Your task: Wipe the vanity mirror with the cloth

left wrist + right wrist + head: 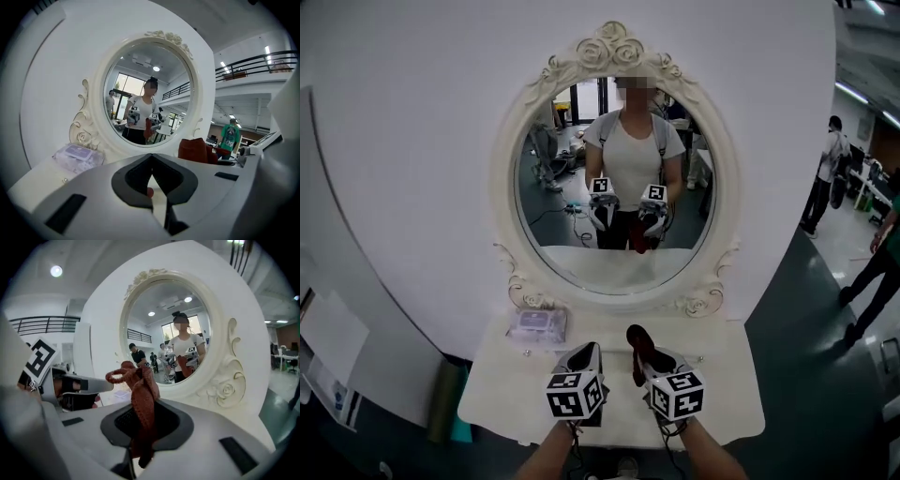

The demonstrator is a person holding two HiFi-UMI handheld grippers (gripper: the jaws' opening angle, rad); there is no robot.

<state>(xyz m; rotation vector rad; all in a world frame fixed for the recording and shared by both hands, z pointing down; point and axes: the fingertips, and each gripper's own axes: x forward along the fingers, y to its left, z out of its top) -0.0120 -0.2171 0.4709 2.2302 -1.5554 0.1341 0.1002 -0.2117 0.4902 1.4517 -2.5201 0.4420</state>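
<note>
The right tongs clamp a dark red cloth, its bunched end standing up above the tips. The left tongs are closed tip to tip on nothing. Both hover over a white worktop, with the oval vanity mirror at 12 o'clock reflecting them. At the left tongs' 10 o'clock, a clear soft packet lies against the mirror's frame, its purple label too small to read.
</note>
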